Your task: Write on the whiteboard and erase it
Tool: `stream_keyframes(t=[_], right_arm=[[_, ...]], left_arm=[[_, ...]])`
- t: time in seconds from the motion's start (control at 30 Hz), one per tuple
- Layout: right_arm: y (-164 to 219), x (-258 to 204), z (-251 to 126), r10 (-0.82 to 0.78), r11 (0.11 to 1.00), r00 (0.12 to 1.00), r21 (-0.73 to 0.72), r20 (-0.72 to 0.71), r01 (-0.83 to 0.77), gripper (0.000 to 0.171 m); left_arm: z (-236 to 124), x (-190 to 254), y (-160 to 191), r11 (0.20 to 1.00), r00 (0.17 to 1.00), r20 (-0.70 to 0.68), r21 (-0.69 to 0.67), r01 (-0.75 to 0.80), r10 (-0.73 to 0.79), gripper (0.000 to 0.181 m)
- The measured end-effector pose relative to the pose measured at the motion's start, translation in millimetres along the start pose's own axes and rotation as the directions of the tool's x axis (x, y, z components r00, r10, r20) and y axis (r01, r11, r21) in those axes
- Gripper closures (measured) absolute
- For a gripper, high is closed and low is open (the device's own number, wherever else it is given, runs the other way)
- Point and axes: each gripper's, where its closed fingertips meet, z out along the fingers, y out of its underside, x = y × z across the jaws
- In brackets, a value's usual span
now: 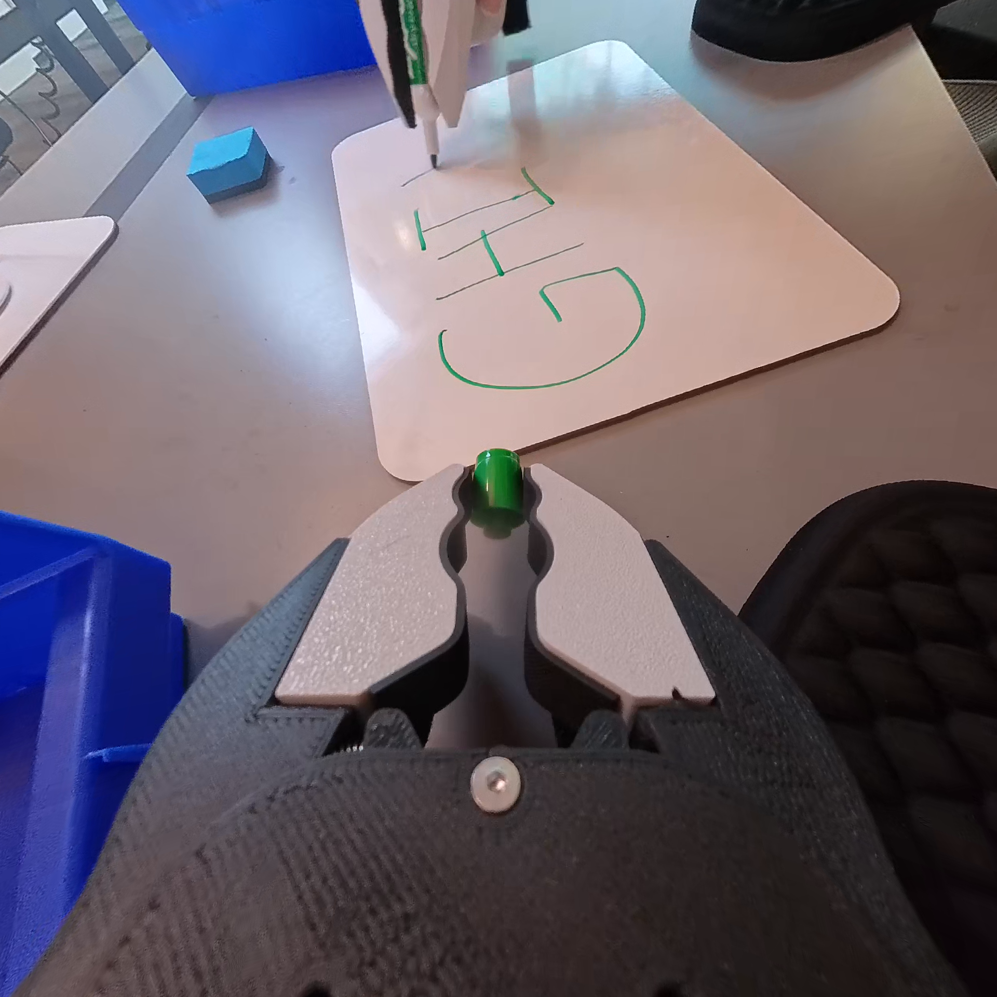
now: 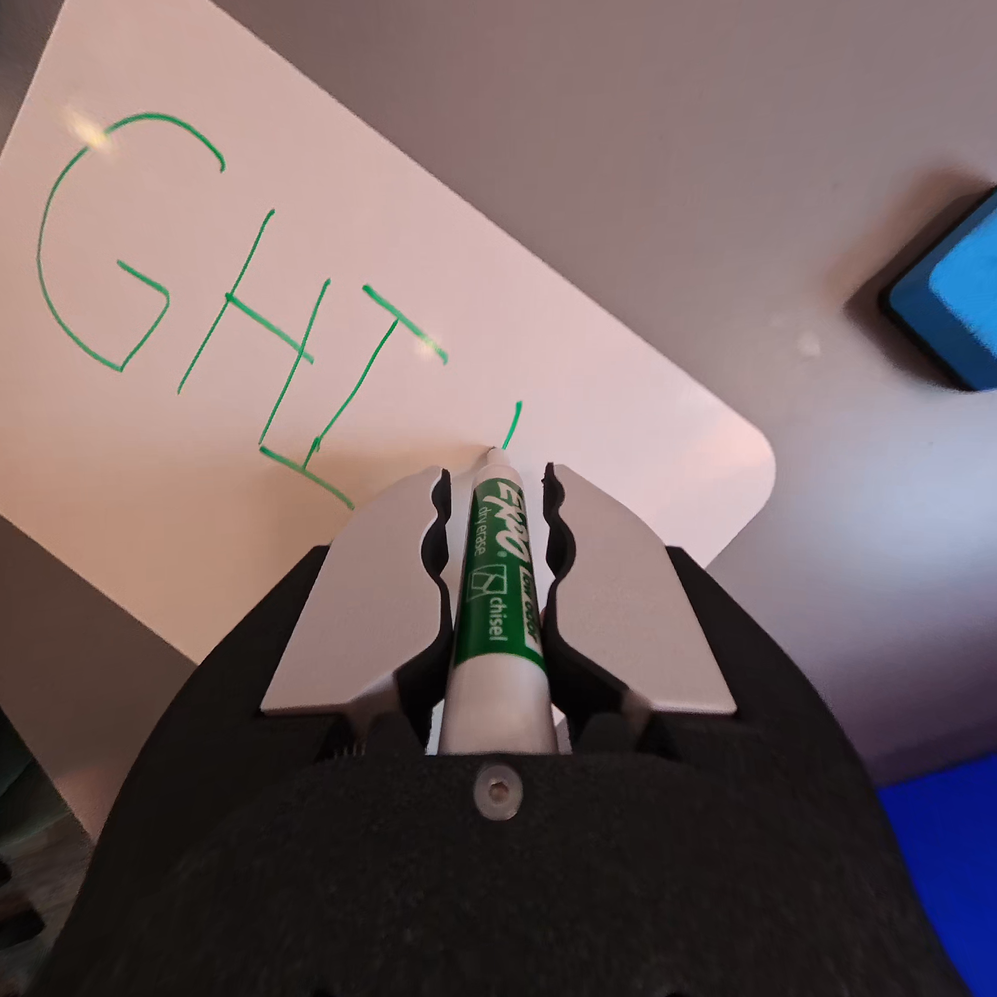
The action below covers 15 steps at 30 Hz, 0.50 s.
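Observation:
A white whiteboard lies flat on the grey table, with green marks written across it. My right gripper is shut on a green and white marker, its tip touching the whiteboard at the end of a short fresh stroke. In the left wrist view the right gripper stands over the board's far left corner with the marker pointing down. My left gripper is shut on the marker's green cap, just off the board's near edge. A blue eraser lies left of the board.
A blue bin stands at my left, another blue bin at the back. A second white board lies at far left. A black mesh pad is at right. The eraser shows in the right wrist view. One gripper's finger ends stand about 25 cm off the other's. The left gripper is farther from the blue eraser, some 35 cm, than the right, some 15 cm.

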Motion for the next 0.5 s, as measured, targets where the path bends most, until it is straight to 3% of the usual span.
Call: stream_keyframes(t=[0.23, 0.5], right_arm=[[37, -28, -13, 0.039, 0.999, 0.999, -0.024, 0.025, -0.038, 0.138], [5, -39, -10, -0.002, 0.996, 0.997, 0.085, 0.073, -0.004, 0.138]], left_arm=[[0, 0, 0, 1.000, 1.000, 0.002, 0.001, 0.001, -0.001, 0.163], [0, 0, 0, 1.000, 1.000, 0.009, -0.002, 0.001, -0.001, 0.163]])
